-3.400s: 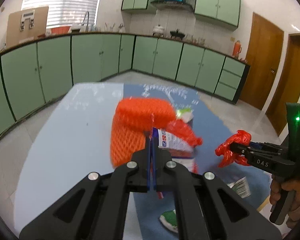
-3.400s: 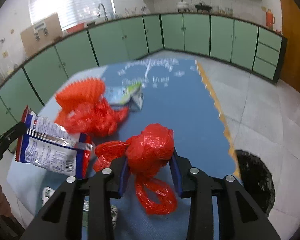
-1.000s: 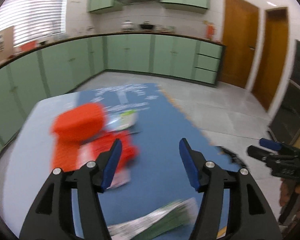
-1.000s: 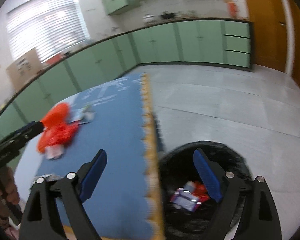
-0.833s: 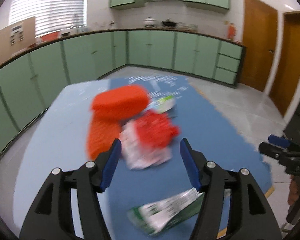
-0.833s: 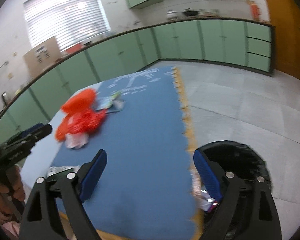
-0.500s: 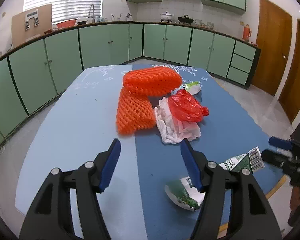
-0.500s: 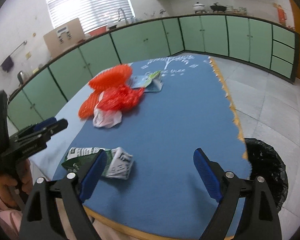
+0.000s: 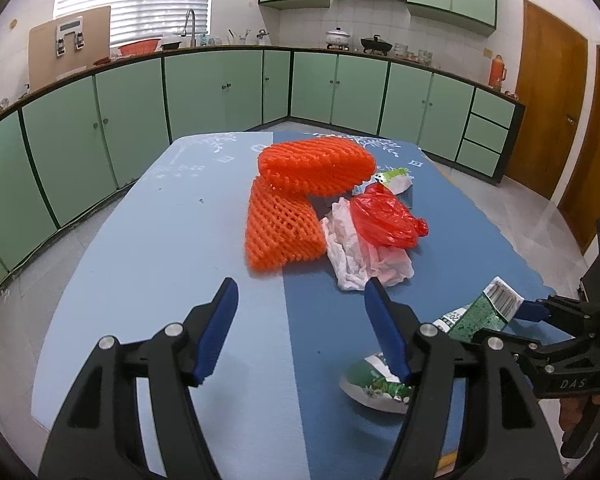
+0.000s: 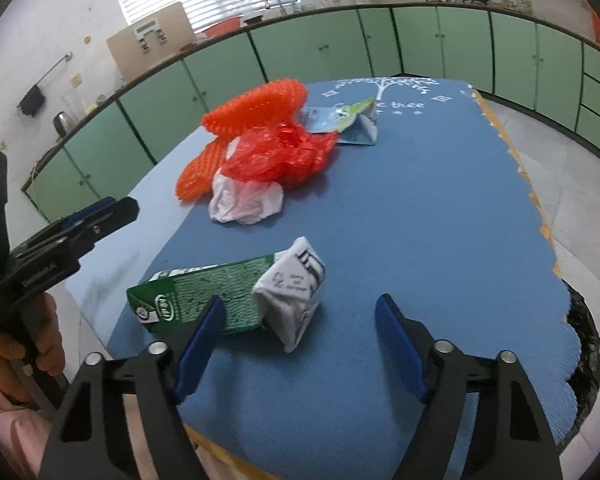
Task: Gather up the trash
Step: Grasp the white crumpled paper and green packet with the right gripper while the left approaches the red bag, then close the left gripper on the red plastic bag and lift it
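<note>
Left tongs (image 9: 300, 328) at bottom centre of the left view, blue pads spread apart and gripping nothing, above the blue bench (image 9: 172, 264). Right tongs (image 10: 300, 344) at bottom centre of the right view, likewise spread wide and empty, with the flattened green carton (image 10: 228, 300) lying on the bench just ahead of the left pad, in the lower middle of the frame. Same carton at lower right of the left view, partly hidden behind the right finger. Farther up, mid-frame in both views, a pile: orange foam netting (image 9: 300, 200), touching a crumpled red plastic bag (image 9: 384, 218) that sat on a white plastic bag (image 9: 356, 256). Behind the pile, towards the upper centre, a second, pale green-and-white carton (image 10: 348, 120). Black trash bag (image 10: 584, 344) at the right edge of the right view, below the bench edge
</note>
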`<control>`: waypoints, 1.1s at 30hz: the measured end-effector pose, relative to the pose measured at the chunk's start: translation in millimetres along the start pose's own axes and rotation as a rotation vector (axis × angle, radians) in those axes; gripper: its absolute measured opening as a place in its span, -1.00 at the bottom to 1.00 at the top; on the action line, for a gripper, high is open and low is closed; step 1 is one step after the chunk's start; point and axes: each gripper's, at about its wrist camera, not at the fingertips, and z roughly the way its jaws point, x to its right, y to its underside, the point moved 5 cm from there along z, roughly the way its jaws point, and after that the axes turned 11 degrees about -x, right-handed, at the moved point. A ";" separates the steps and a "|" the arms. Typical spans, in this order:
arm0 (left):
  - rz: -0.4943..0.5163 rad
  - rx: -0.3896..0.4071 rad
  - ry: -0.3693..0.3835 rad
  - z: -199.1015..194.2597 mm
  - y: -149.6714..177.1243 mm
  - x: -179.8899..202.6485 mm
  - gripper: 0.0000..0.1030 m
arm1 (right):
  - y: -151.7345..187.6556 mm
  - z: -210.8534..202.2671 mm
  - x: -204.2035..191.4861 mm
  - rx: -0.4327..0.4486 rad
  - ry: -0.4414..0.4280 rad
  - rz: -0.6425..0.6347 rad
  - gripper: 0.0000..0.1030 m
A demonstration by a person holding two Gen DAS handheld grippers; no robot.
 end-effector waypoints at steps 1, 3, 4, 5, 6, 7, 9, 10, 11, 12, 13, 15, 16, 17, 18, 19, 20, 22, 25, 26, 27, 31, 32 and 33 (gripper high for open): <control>0.000 -0.003 -0.001 1.3 0.3 0.9 0.26 | -1.1 -0.1 -1.1 -0.002 -0.024 -0.004 0.18; 0.001 -0.009 -0.002 3.7 0.9 1.1 0.26 | -2.7 0.4 -3.9 -0.004 -0.060 -0.007 -0.04; 0.001 -0.010 -0.002 4.3 1.0 0.8 0.26 | -3.6 0.1 -5.8 -0.003 -0.069 -0.012 -0.08; 0.001 -0.012 -0.003 5.0 1.0 0.9 0.26 | -4.7 -0.6 -6.8 0.002 -0.061 -0.016 -0.12; 0.000 -0.013 -0.003 5.2 0.6 0.8 0.27 | -5.7 -1.2 -7.3 0.006 -0.057 -0.020 -0.13; 0.000 -0.013 -0.004 5.6 0.5 0.8 0.27 | -7.1 -1.4 -6.7 0.007 -0.056 -0.017 -0.14; 0.001 -0.013 -0.004 5.7 0.5 1.0 0.27 | -9.9 -1.1 -4.9 0.011 -0.050 -0.004 -0.14; 0.002 -0.014 -0.003 5.9 0.5 1.0 0.28 | -11.7 -1.2 -3.0 0.012 -0.047 0.008 -0.13; 0.002 -0.014 -0.002 6.2 0.6 1.7 0.28 | -13.3 -0.9 -1.7 0.011 -0.047 0.018 -0.08; 0.005 -0.016 -0.001 6.8 0.5 2.4 0.28 | -15.1 0.0 -0.8 0.010 -0.052 0.027 -0.09; 0.007 -0.016 -0.001 7.0 0.5 2.7 0.28 | -16.5 0.9 -0.6 0.009 -0.056 0.029 -0.17; 0.007 -0.015 -0.001 7.1 0.3 3.5 0.28 | -19.9 0.7 -2.4 0.018 -0.053 0.020 -0.30; 0.006 -0.015 0.001 7.1 -0.1 3.3 0.29 | -21.2 -0.2 -2.3 0.025 -0.051 0.020 -0.46; 0.005 -0.015 0.002 7.2 -0.5 3.2 0.29 | -23.3 -3.4 -0.1 0.037 -0.055 0.030 -0.59; 0.004 -0.016 0.003 7.6 -0.9 3.8 0.29 | -25.3 -7.0 3.2 0.047 -0.059 0.043 -0.60; 0.004 -0.018 0.007 8.5 -1.3 4.6 0.29 | -27.0 -9.6 6.7 0.054 -0.044 0.051 -0.63; 0.004 -0.021 0.012 9.6 -1.7 5.6 0.29 | -27.8 -11.3 9.3 0.059 -0.027 0.054 -0.64; 0.007 -0.026 0.023 11.9 -3.3 8.6 0.29 | -28.5 -16.3 16.9 0.074 -0.011 0.076 -0.64; 0.012 -0.026 0.041 15.0 -8.7 15.2 0.29 | -28.9 -21.3 27.2 0.088 0.000 0.102 -0.65; 0.015 -0.026 0.050 16.7 -11.6 17.8 0.29 | -29.2 -22.3 29.8 0.091 0.005 0.109 -0.65; 0.016 -0.025 0.058 18.1 -13.7 20.4 0.29 | -29.8 -23.8 33.5 0.096 0.010 0.117 -0.65; 0.031 -0.009 0.096 24.7 -28.7 37.0 0.27 | -32.8 -28.2 46.7 0.110 0.030 0.142 -0.65; 0.043 -0.004 0.100 27.5 -32.8 43.1 0.26 | -33.6 -29.6 50.4 0.113 0.035 0.149 -0.65; 0.050 -0.002 0.103 30.3 -36.1 46.8 0.25 | -34.2 -30.6 53.7 0.116 0.040 0.155 -0.65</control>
